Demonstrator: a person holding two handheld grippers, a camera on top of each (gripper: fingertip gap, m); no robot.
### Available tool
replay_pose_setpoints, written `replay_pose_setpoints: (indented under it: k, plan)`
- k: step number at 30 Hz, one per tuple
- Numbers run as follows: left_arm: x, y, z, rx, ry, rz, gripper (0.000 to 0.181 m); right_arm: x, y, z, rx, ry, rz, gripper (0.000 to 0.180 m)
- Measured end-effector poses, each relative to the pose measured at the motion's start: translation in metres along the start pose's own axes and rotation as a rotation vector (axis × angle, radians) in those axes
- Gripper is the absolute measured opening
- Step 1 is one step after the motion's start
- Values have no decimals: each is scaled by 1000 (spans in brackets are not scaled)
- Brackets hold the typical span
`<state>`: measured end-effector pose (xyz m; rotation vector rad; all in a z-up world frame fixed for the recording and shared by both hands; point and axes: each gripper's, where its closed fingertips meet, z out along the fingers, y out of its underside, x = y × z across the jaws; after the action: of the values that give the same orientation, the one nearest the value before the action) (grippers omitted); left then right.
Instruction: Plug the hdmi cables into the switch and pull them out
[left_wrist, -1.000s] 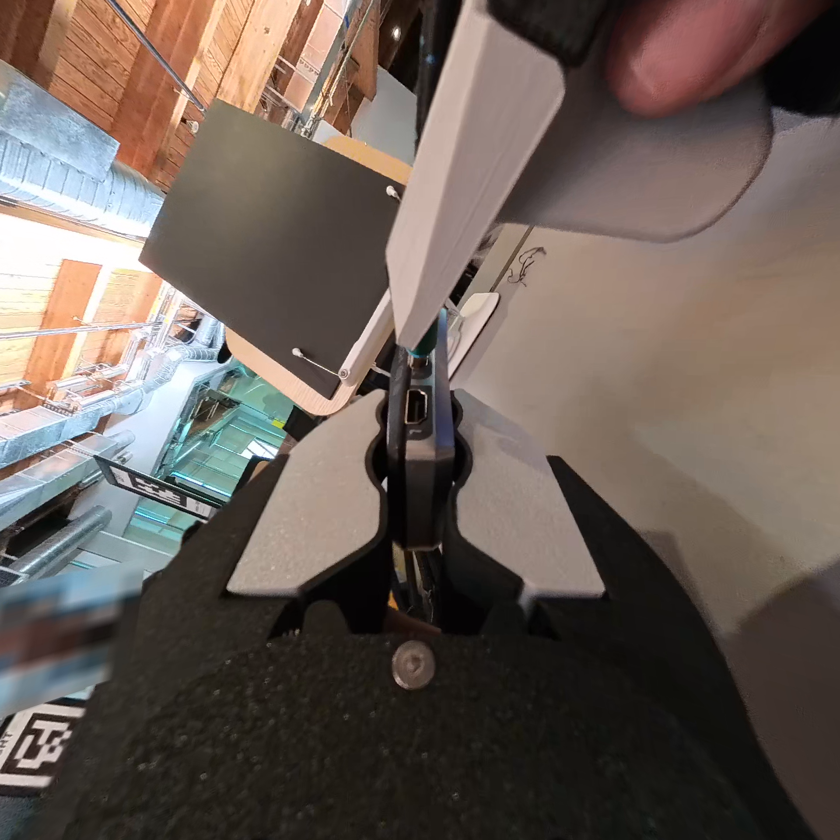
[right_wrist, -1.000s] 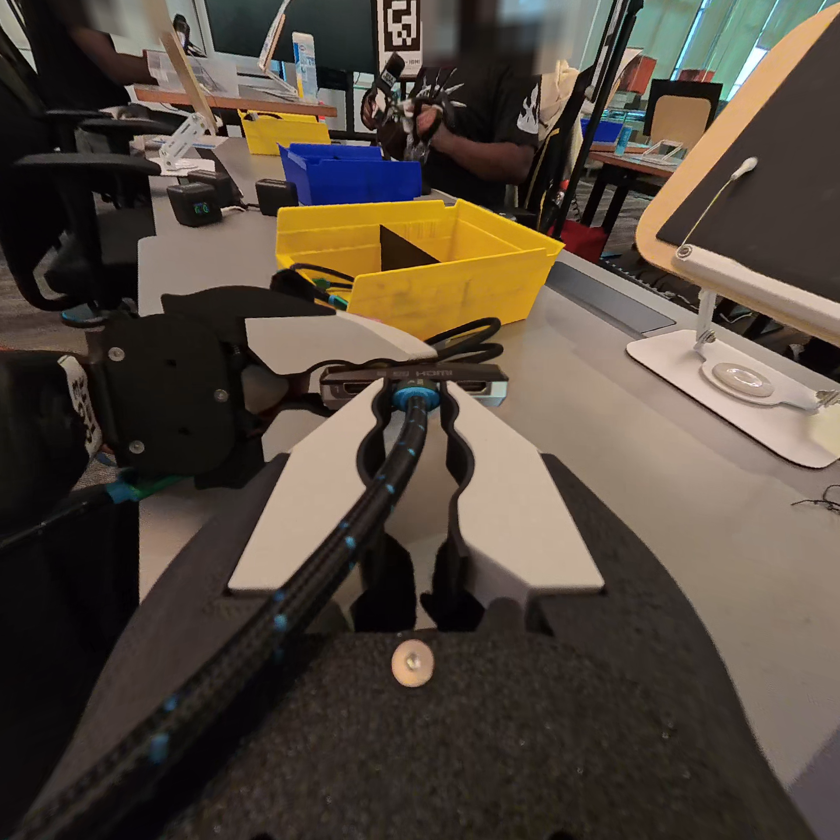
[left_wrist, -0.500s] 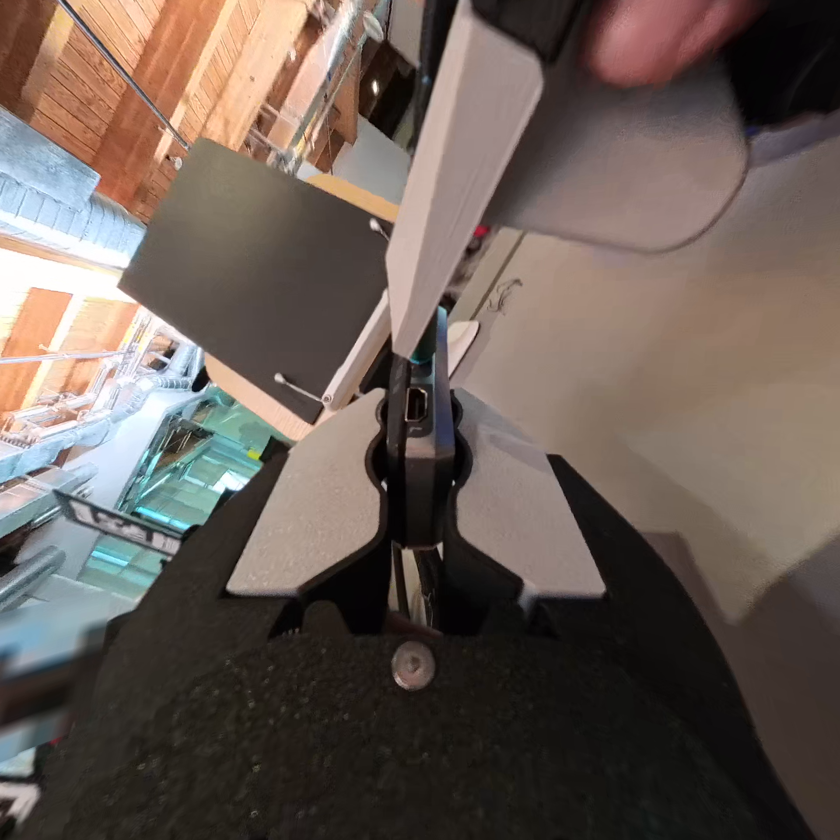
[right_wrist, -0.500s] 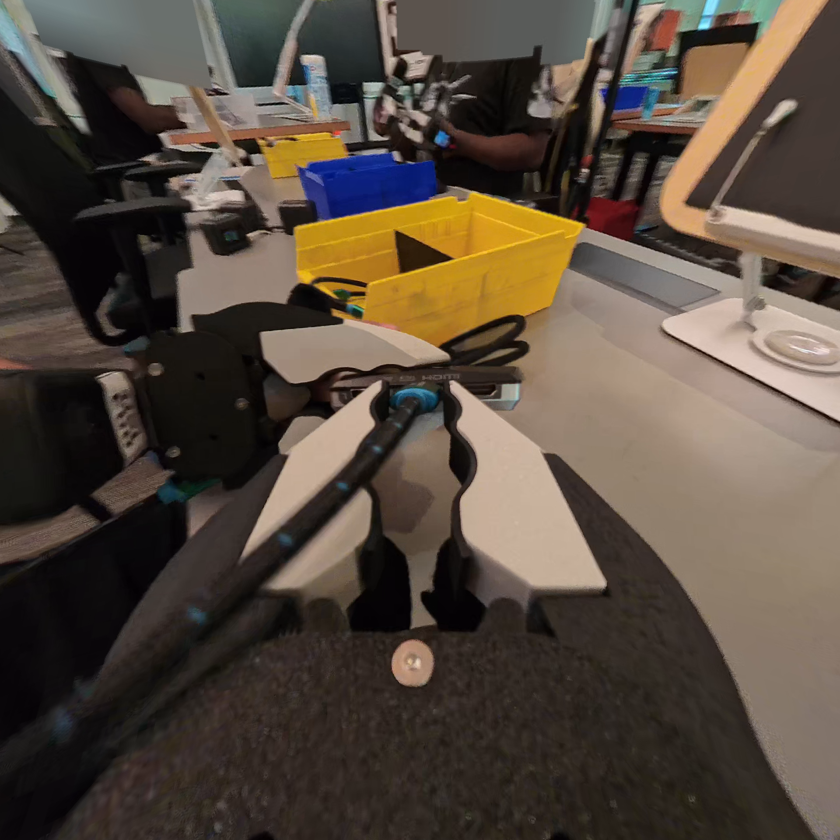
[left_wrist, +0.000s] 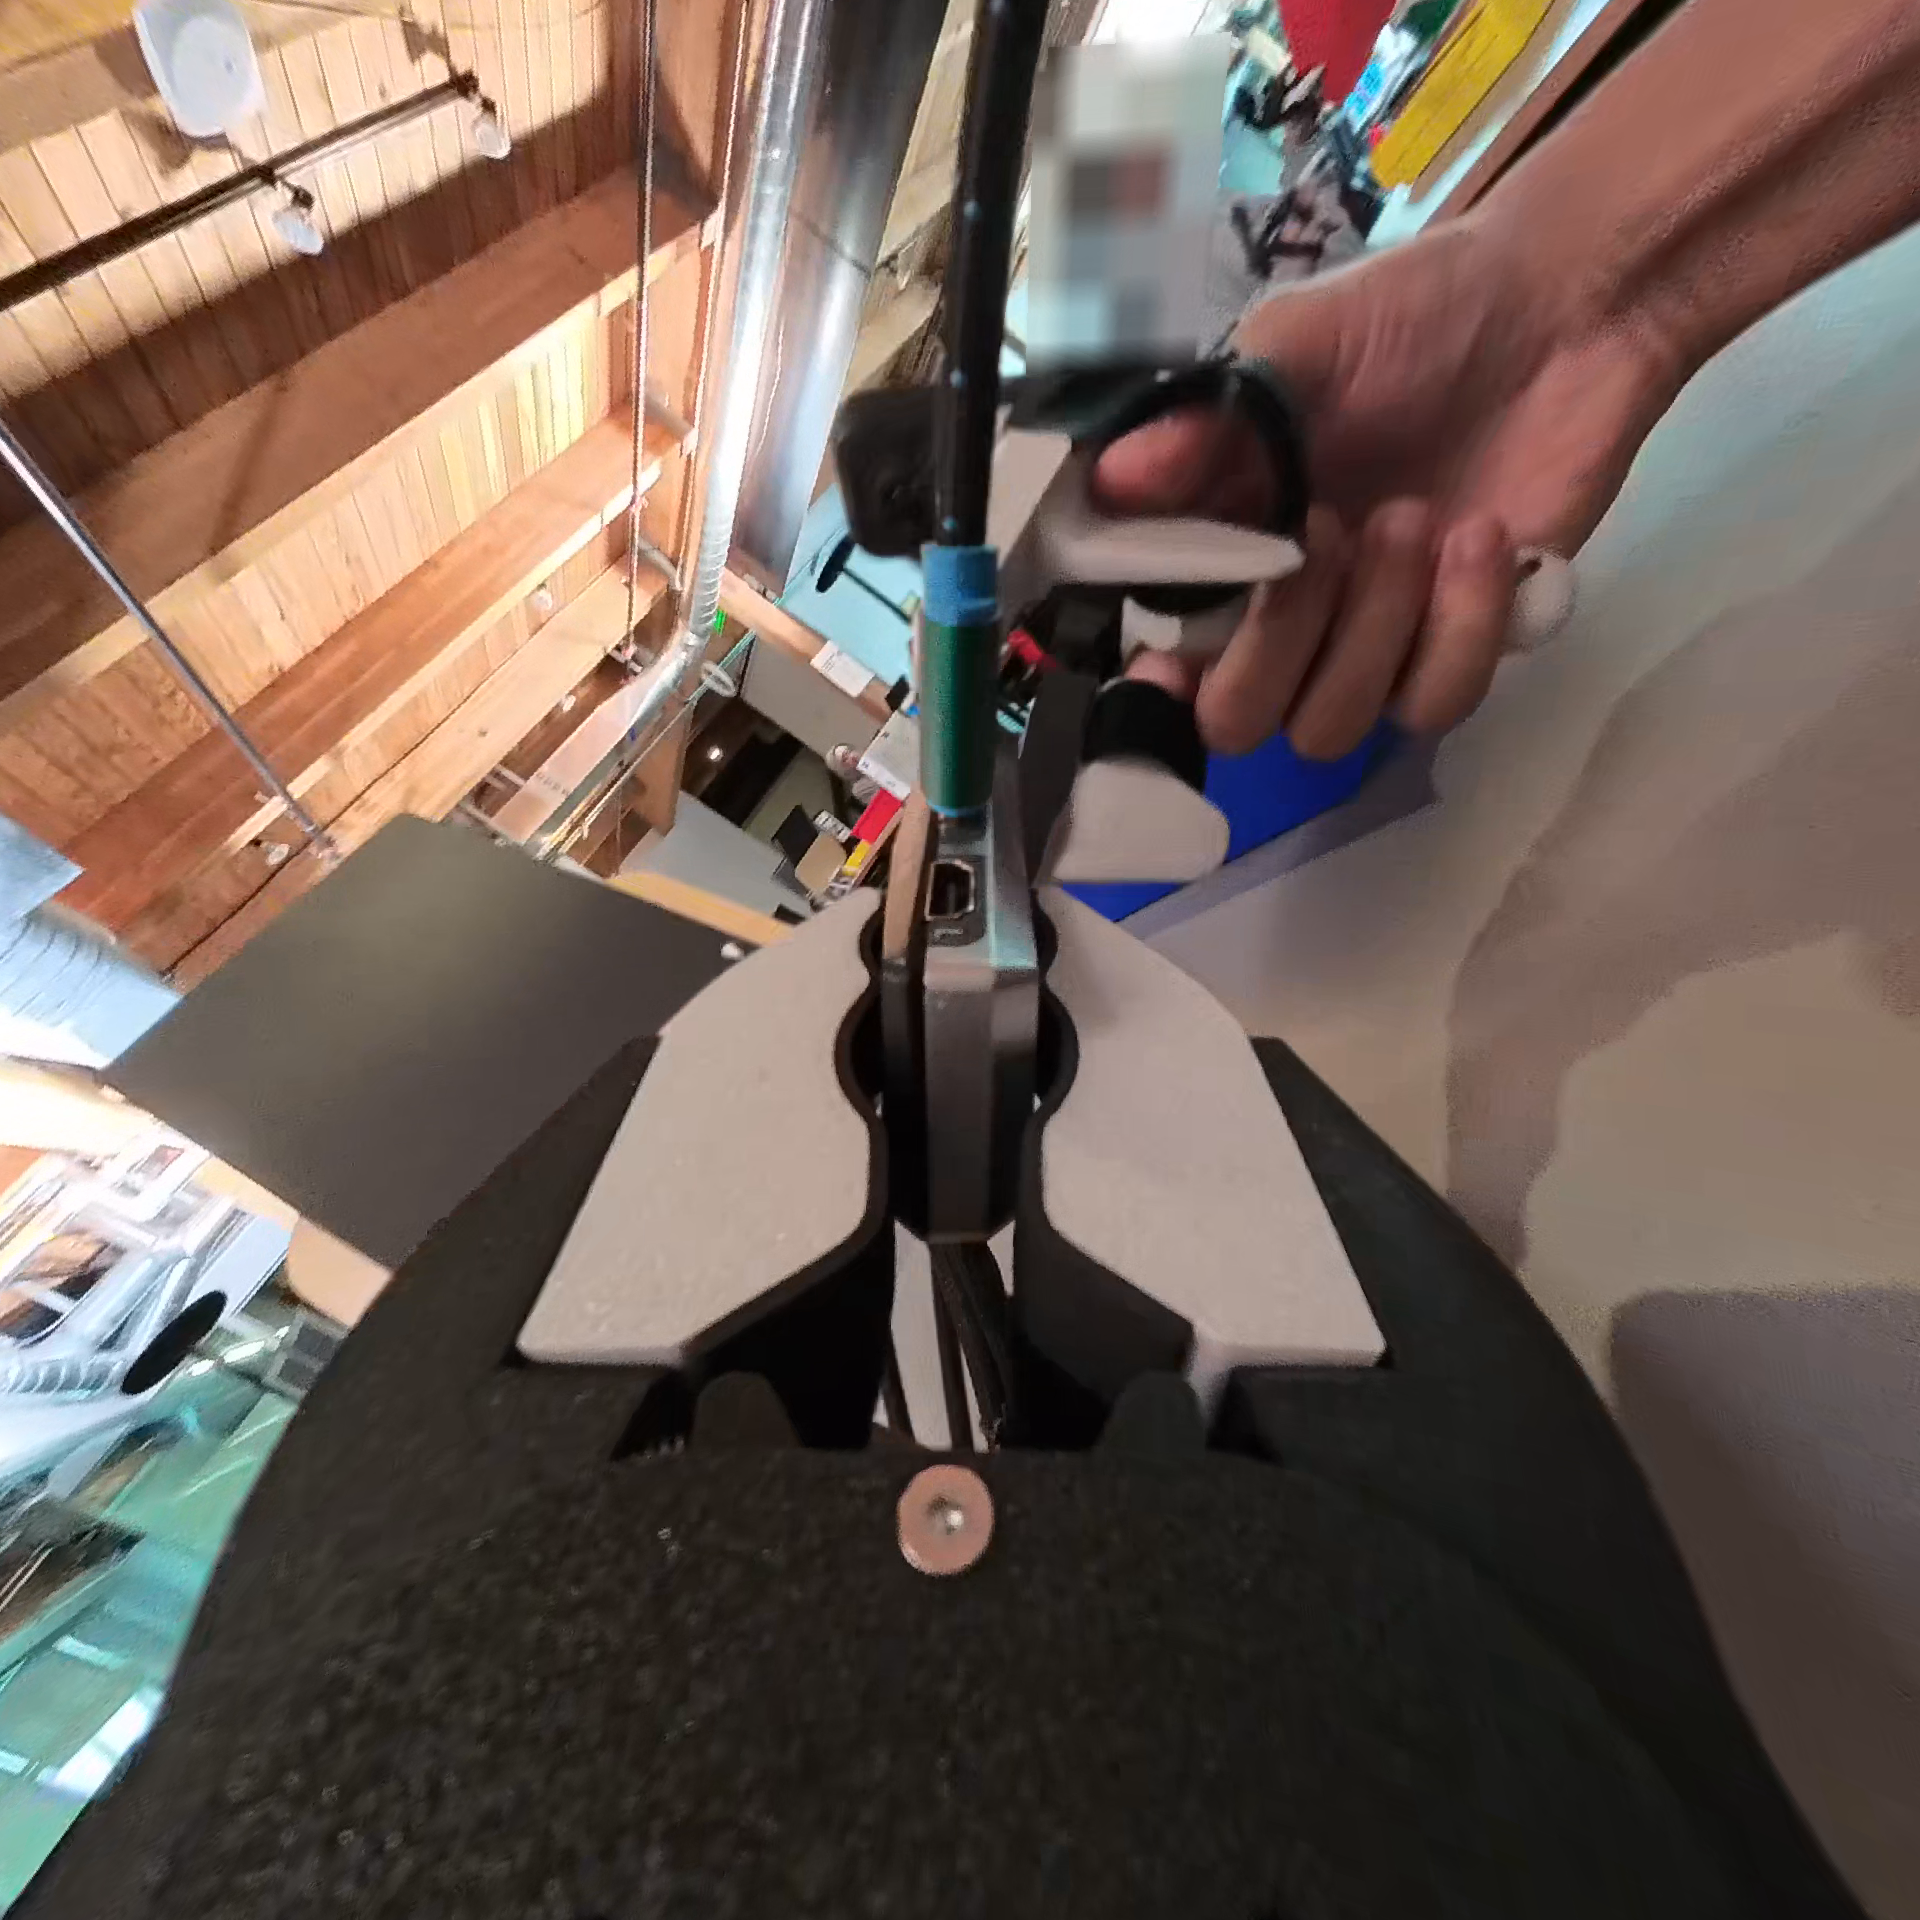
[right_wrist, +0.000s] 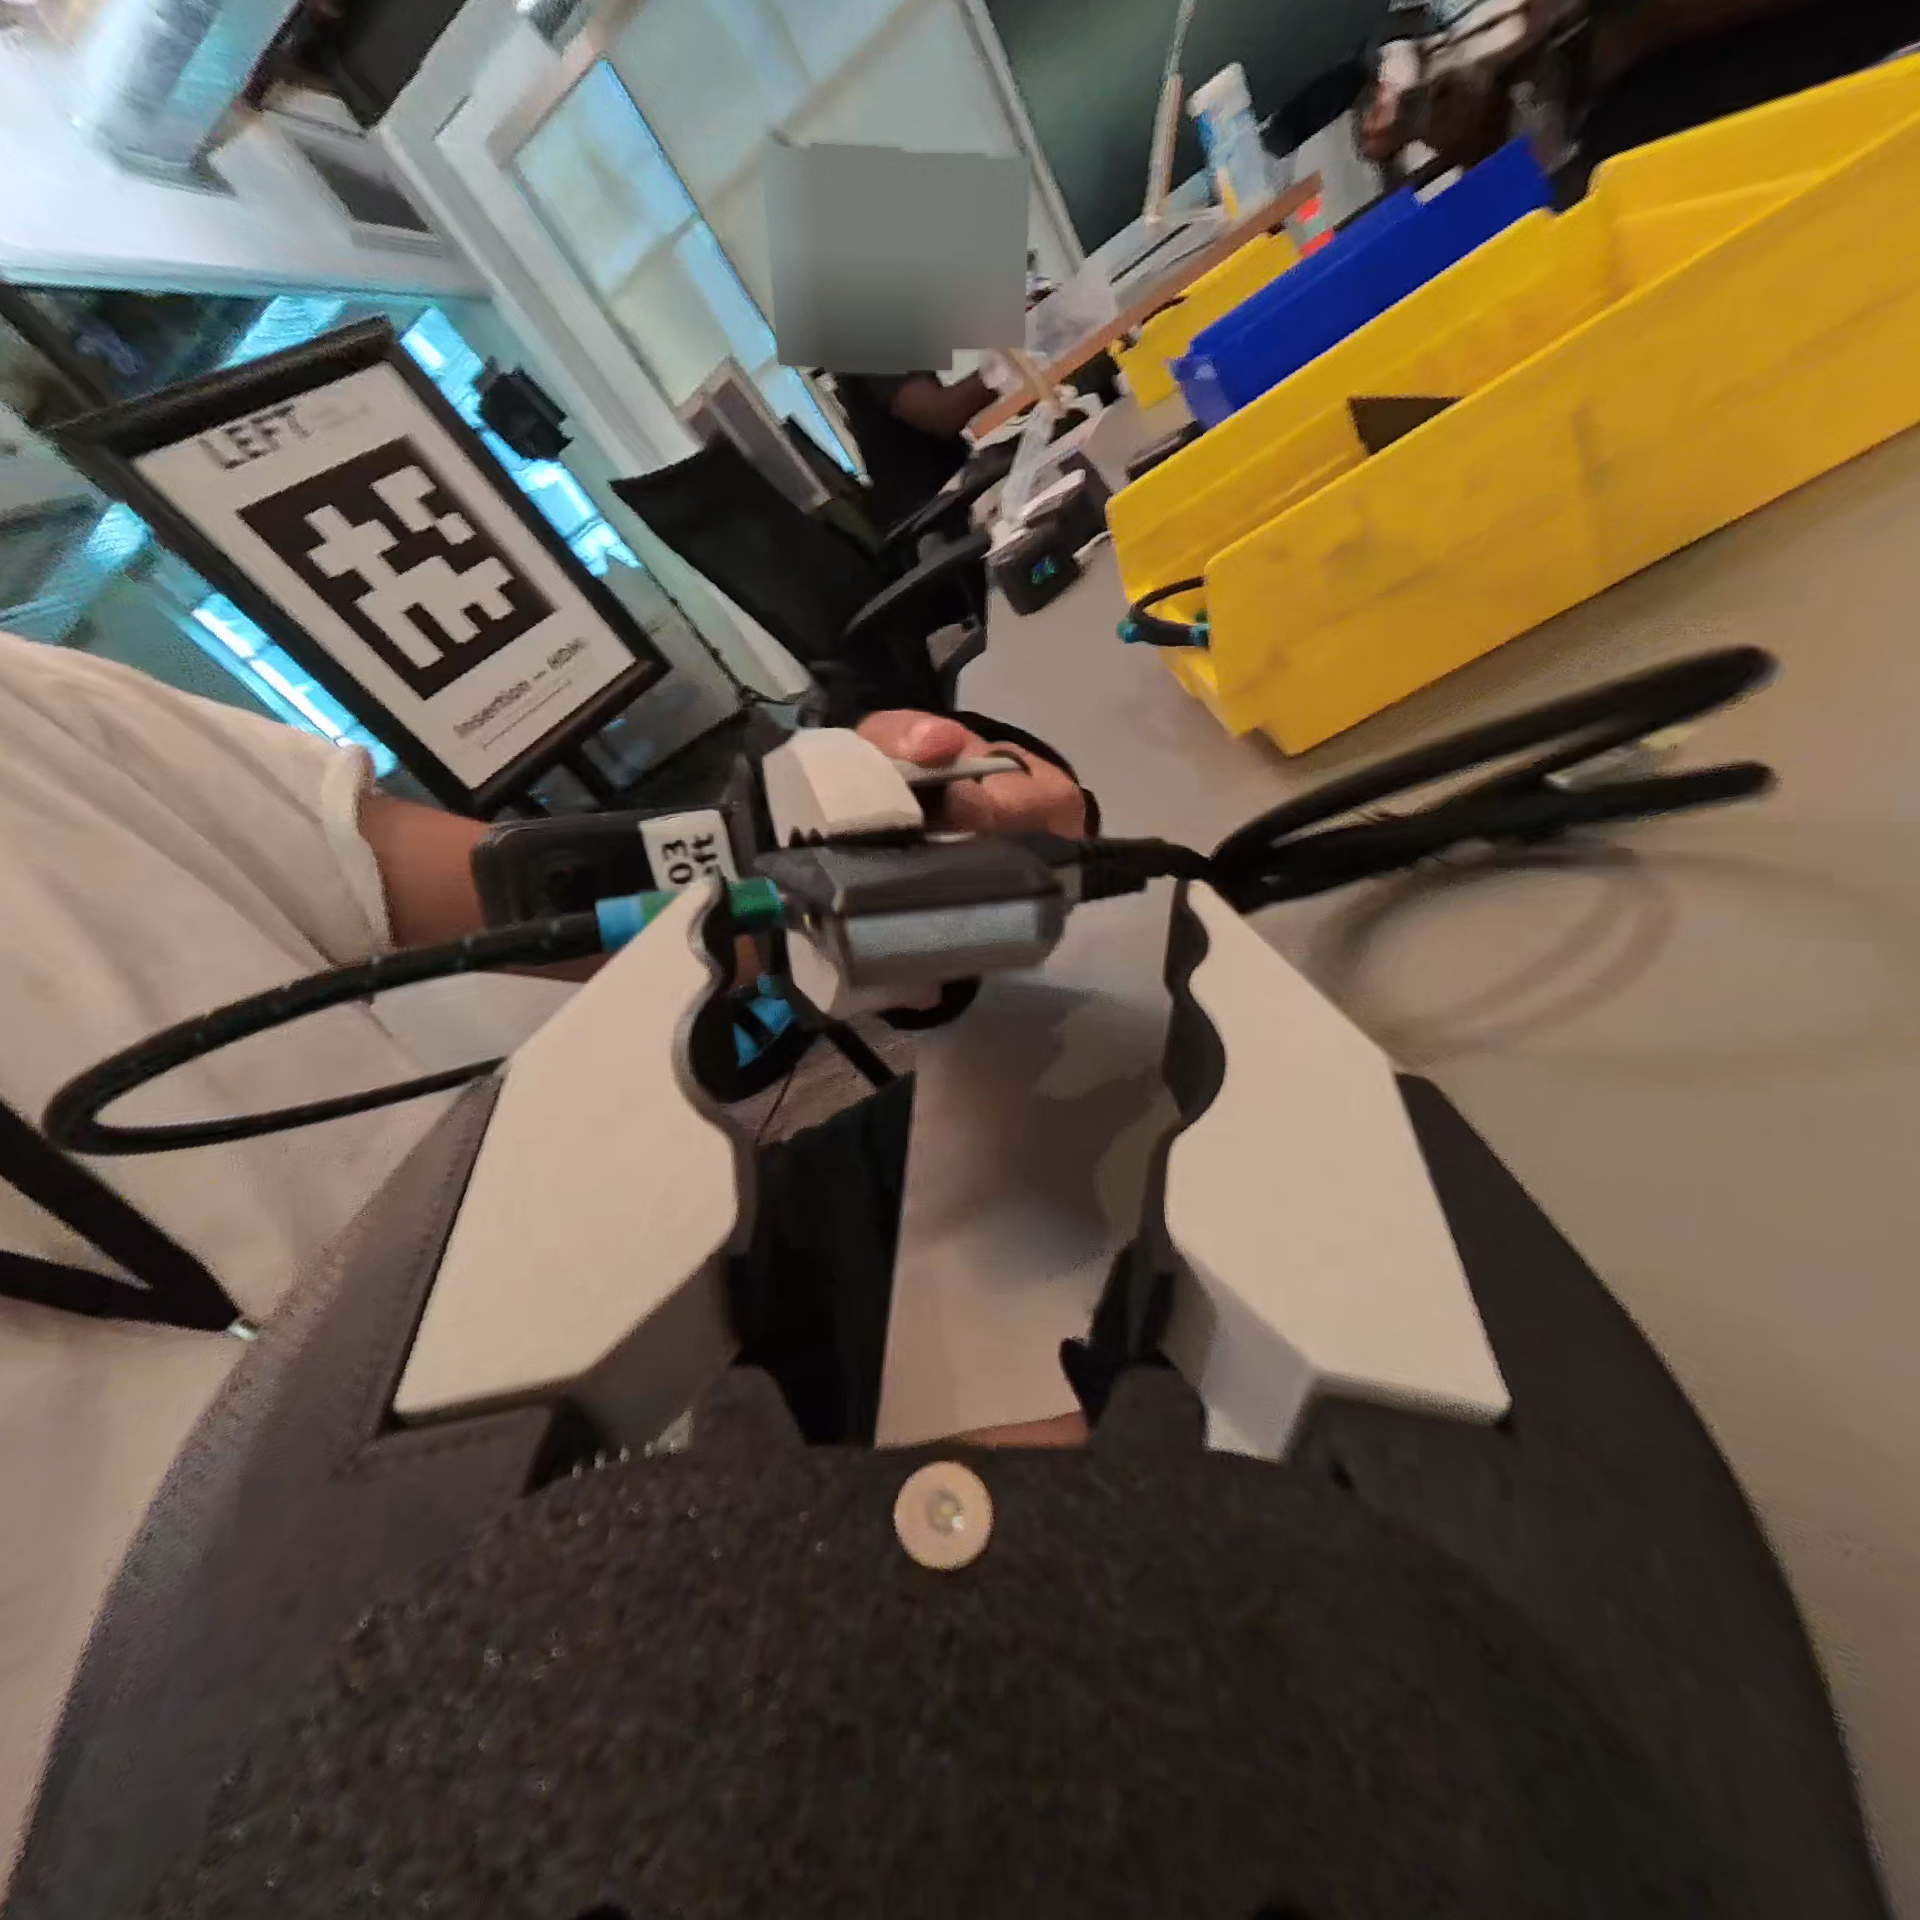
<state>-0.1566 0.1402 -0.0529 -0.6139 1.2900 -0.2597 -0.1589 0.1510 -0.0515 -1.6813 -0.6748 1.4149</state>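
Note:
My left gripper is shut on the dark grey HDMI switch, held edge-on. A green plug with a blue collar sits in the switch's far port, and its black cable rises out of frame. The port beside it is empty. My right gripper is open, jaws wide apart, just short of the switch. The green plug lies by its left fingertip, untouched. In the left wrist view the right gripper shows beyond the switch, held by a hand.
A black cable leaves the switch's other end and coils on the grey table. A yellow bin and a blue bin stand behind. A framed marker sign stands at left. A black board is nearby. My left and right fingertips are right by each other.
My right gripper has let go of the green plug's cable, opened wide and drawn back. The plug stays in the switch. My left gripper has turned with the switch still in it.

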Motion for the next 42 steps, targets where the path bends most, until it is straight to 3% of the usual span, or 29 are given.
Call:
replay_pose_setpoints:
  k: [1,2,3,8,11,20,28,32,35,38,42]
  plan:
    - [4,-3,1,4,17,-1,22,-6,1,3,1,-40,-1,75]
    - [6,-4,2,2,17,2,22,-10,1,4,0,-61,-12,55]
    - [7,-4,2,0,15,2,21,-9,2,5,-6,-45,-21,51]
    - [13,-3,4,-35,42,20,23,-6,11,-2,-71,-35,2,51]
    - [10,-11,2,18,33,32,22,-11,12,-3,-77,-79,46,62]
    - [16,-4,2,-13,65,30,22,-11,18,-4,-114,-78,5,51]
    - [13,75,2,-375,152,-76,45,30,-1,-26,-64,228,-174,50]
    - [-5,148,-27,-664,216,-163,49,53,-15,-45,-16,415,-194,50]
    - [-17,184,-49,-823,205,-233,53,50,-16,-55,-60,432,-201,50]
    - [-37,196,-56,-895,120,-171,50,48,-6,-67,-146,418,-182,50]
    - [-63,184,-47,-885,-17,-199,43,61,1,-72,-182,500,-164,50]
